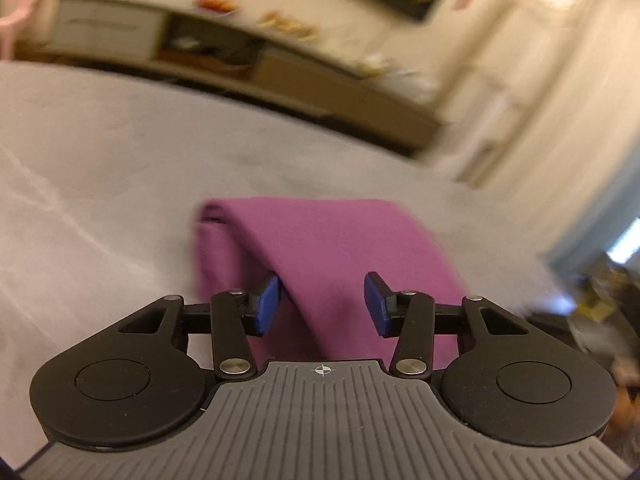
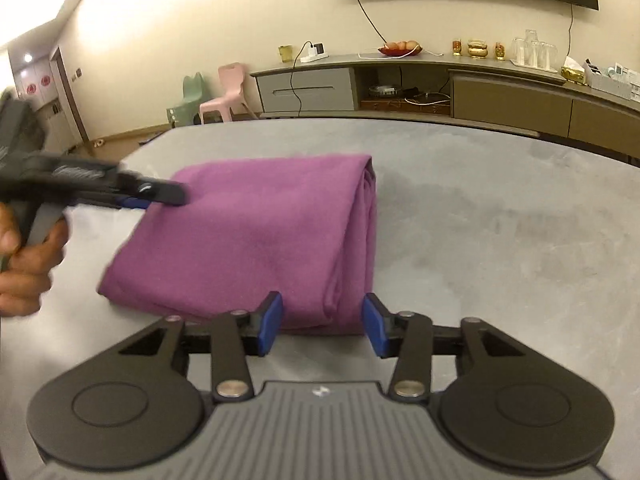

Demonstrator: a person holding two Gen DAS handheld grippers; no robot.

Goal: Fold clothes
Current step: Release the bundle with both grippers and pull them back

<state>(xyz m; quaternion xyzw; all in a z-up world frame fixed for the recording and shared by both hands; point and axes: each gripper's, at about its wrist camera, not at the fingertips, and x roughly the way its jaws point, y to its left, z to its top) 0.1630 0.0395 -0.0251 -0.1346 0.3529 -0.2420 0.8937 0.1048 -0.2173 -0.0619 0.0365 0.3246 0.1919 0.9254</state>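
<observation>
A: What are we seeing from the right wrist at this moment?

B: We are looking at a purple cloth (image 2: 256, 240), folded in several layers, and it is lying flat on the grey bench (image 2: 500, 232). The stacked fold edges are showing along its right side. Our right tool (image 2: 322, 325) is standing at the near edge of the cloth with its blue pads (image 2: 269, 322) spread apart. The near right corner of the cloth is appearing in the gap between them, but the pads are not pressing on it.

A: And the left tool?

B: In the same view the left tool (image 2: 160, 196) is reaching in from the left, over the far left corner of the cloth, and a hand (image 2: 24, 264) is gripping its handle. It is blurred there, so we cannot tell from this view if it is touching the fabric.

A: Is the left wrist view helping us?

B: Yes, though it is blurred too. There the left tool (image 1: 322, 305) is showing its pads (image 1: 268, 304) spread as well, with the purple cloth (image 1: 320, 240) lying below and beyond them. Nothing is pinched.

A: What is standing behind the bench?

B: A long low cabinet (image 2: 440, 84) is running along the wall, and a pink chair (image 2: 228, 94) is standing beside a green chair (image 2: 188, 98).
</observation>
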